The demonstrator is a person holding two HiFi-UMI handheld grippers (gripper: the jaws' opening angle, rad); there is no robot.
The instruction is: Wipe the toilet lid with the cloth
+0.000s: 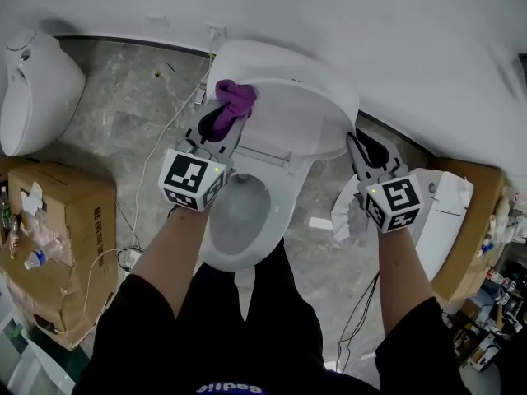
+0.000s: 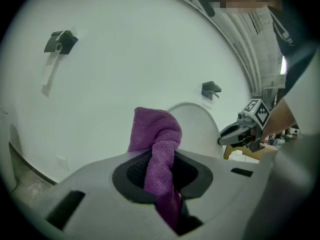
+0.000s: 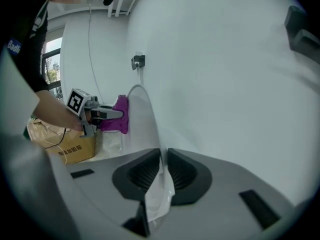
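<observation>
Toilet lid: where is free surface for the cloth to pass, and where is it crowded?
The lid is bare across its middle, between the cloth in the left tool and the right tool clamped on its right edge. Only those two ends are crowded.

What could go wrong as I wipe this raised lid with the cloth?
1. The purple cloth sits as a narrow twist in the left gripper, so the hard jaw tips may scrape the toilet lid.
2. The right gripper pinches only the lid's thin rim. Pushing with the cloth might slip it free, and the lid could drop onto the bowl.
</observation>
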